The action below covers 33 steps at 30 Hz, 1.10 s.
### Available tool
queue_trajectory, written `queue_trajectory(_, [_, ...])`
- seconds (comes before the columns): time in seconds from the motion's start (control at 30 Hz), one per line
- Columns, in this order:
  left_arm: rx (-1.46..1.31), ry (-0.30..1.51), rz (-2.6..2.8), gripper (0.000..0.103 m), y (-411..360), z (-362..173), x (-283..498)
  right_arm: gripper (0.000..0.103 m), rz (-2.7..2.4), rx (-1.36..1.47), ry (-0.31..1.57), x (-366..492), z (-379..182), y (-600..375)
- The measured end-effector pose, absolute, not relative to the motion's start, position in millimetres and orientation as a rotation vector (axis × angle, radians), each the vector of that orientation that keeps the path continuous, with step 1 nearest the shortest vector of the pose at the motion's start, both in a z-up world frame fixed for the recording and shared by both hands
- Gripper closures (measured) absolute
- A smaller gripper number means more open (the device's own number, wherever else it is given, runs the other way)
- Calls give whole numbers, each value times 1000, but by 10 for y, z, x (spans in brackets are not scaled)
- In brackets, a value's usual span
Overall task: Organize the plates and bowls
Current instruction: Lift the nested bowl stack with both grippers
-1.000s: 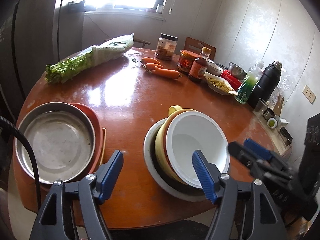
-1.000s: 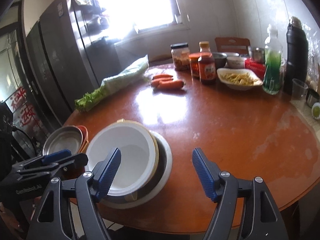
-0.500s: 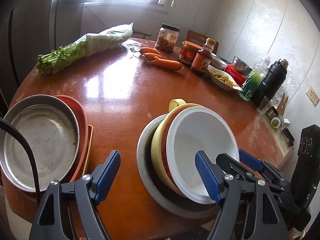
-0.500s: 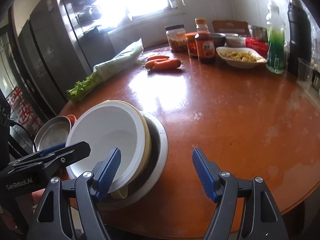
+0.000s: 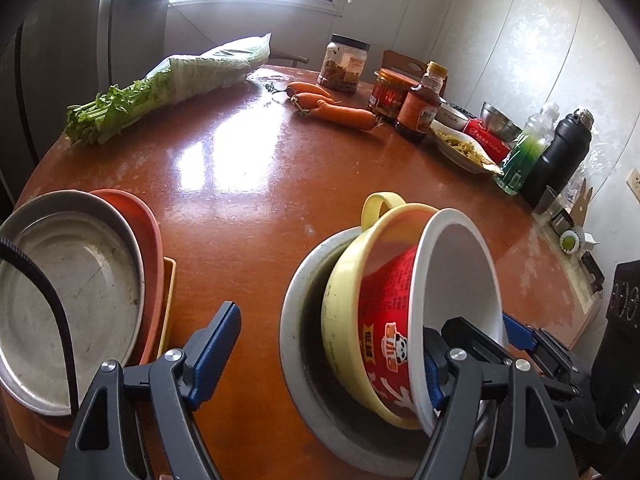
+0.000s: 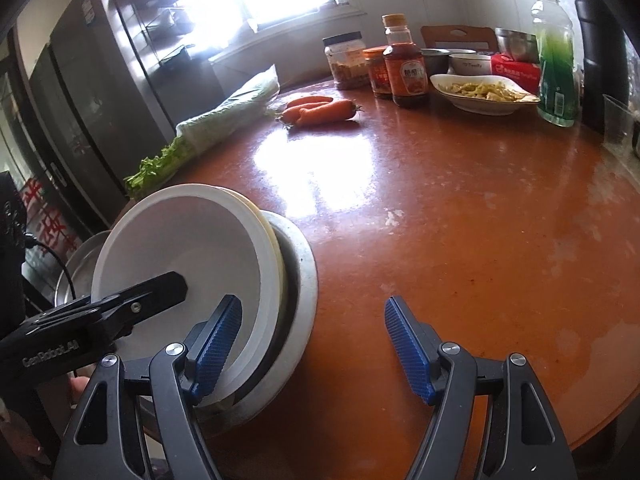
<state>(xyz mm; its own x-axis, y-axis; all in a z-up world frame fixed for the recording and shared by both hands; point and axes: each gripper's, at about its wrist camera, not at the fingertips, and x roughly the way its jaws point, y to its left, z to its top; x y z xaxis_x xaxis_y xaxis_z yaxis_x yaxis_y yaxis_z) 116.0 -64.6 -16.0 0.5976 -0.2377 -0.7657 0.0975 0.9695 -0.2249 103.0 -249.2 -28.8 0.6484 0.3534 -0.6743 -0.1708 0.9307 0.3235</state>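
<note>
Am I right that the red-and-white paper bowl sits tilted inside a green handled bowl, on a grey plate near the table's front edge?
Not quite: the handled bowl is yellow, not green, as the left wrist view shows. The rest holds: the red-and-white paper bowl sits tilted inside it, on a grey plate near the front edge of the table.

At the near edge of the surface [image 5: 248, 184] a paper bowl [image 5: 452, 280] sits tilted inside a handled bowl [image 5: 348, 280], itself in a wide basin [image 5: 296, 320]. Left of them lies a stack of plates [image 5: 68, 288]. Behind, carrots [image 5: 340, 112] lie between bagged greens [image 5: 168, 88] and jars [image 5: 344, 68].
</note>
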Motion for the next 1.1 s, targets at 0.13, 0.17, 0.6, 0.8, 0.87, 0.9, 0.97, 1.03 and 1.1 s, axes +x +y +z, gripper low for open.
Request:
queue_trajectory(0.13, [-168, 909, -201, 27, -657, -180, 1182, 27, 317, 239, 802, 1022, -293, -2481])
queue_trajectory(0.17, [-167, 909, -203, 27, -657, -181, 1184, 27, 319, 242, 802, 1015, -293, -2480])
queue_trajectory(0.6, [-200, 916, -260, 41, -703, -223, 1209, 47, 383, 263, 778, 985, -264, -2455])
queue_trajectory(0.8, [-210, 921, -279, 48, -744, -225, 1196, 59, 400, 246, 765, 943, -210, -2393])
queue_trajectory(0.87, [-211, 920, -276, 48, -739, -218, 1182, 59, 397, 248, 768, 937, -204, -2392])
queue_trajectory(0.9, [-212, 920, -278, 48, -734, -210, 1178, 59, 398, 249, 769, 936, -201, -2395])
queue_trajectory(0.97, [-217, 918, -284, 48, -722, -183, 1165, 59, 398, 252, 764, 928, -177, -2398])
queue_trajectory(1.03, [-221, 910, -287, 48, -706, -143, 1144, 59, 399, 253, 754, 926, -126, -2393])
queue_trajectory(1.1, [-223, 898, -288, 48, -681, -91, 1116, 59, 400, 248, 742, 915, -79, -2379])
